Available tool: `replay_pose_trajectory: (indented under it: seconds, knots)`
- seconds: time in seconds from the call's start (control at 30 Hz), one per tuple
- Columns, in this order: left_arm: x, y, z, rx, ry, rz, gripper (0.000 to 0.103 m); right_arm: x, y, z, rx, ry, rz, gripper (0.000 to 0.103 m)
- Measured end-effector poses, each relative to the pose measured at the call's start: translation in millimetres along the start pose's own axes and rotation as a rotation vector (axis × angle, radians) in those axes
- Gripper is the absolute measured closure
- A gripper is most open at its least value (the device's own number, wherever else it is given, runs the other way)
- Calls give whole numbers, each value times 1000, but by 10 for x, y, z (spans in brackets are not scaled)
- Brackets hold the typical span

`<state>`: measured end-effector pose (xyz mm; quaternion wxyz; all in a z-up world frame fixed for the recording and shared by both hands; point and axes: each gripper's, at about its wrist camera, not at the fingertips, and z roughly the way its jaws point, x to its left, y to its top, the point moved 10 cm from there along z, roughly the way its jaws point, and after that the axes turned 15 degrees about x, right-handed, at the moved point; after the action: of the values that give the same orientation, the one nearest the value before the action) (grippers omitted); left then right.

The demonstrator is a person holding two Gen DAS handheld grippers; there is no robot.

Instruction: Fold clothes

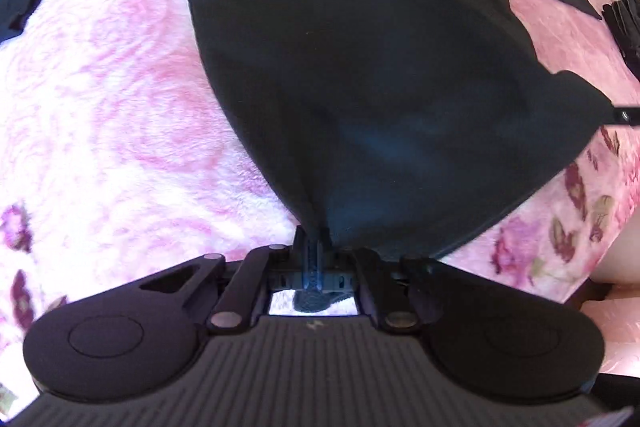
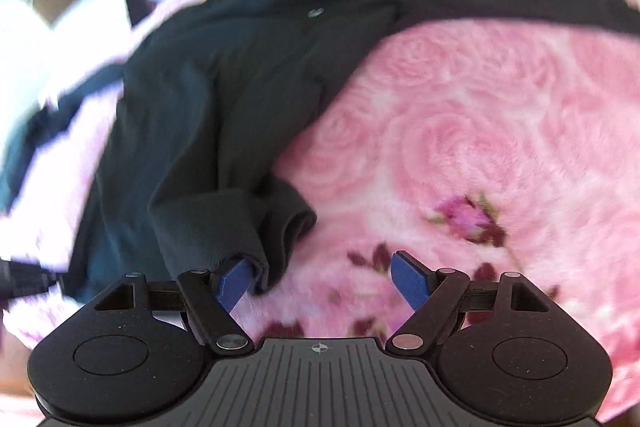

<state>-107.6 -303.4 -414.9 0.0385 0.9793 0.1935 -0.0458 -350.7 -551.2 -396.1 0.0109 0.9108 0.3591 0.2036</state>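
A dark garment (image 1: pixel 360 75) sprawls across the centre of a pink rose-print blanket (image 1: pixel 112 99), sleeves trailing toward the upper corners of the frame. It looks soft, limp and light, so expect it to sag and bunch; take it at hems and corners. Your left gripper (image 1: pixel 314 247) is clamped on a bottom corner. Your right gripper (image 2: pixel 326 277) hangs spread wide, one finger (image 2: pixel 234 283) brushing a rumpled edge at lower left.

Dark long-sleeved garment (image 1: pixel 360 67) spread, hem bunched
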Motion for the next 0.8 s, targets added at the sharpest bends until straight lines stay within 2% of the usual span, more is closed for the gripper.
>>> replay_pose_trajectory:
  seconds: [0.07, 0.2, 0.27, 0.33, 0.4, 0.53, 0.57, 0.6, 0.63, 0.67, 0.77, 0.8]
  knots:
    - [119, -78, -256, -33, 26, -24, 102, -3, 88, -1, -20, 59, 26, 24]
    - [574, -304, -591, -39, 103, -90, 102, 89, 218, 37, -55, 145, 27, 24]
    - [746, -348, -599, -31, 126, -87, 102, 132, 282, 53, -73, 189, 33, 24]
    - [837, -353, -567, -20, 152, -64, 102, 125, 326, 64, -107, 247, 118, 24]
    - [874, -326, -524, -12, 152, -43, 102, 114, 314, 71, -124, 256, 173, 24]
    - [933, -350, -452, 8, 169, 26, 102, 188, 122, 338, -31, 237, 198, 25]
    - [974, -369, -457, 13, 169, 36, 102, 222, 92, 411, -18, 245, 207, 45]
    - [1015, -389, -462, 19, 170, 45, 102, 260, 80, 471, -12, 255, 216, 77]
    - [1056, -408, -467, 24, 170, 55, 102, 286, 77, 517, 0, 262, 228, 92]
    - [1064, -406, -469, 27, 168, 65, 102, 284, 87, 464, -2, 245, 221, 96]
    - [996, -393, -547, 23, 142, 91, 102, 269, 105, 281, -8, 186, 199, 97]
    - [947, -392, -603, 22, 120, 100, 102, 193, 33, 61, -21, 115, 176, 97]
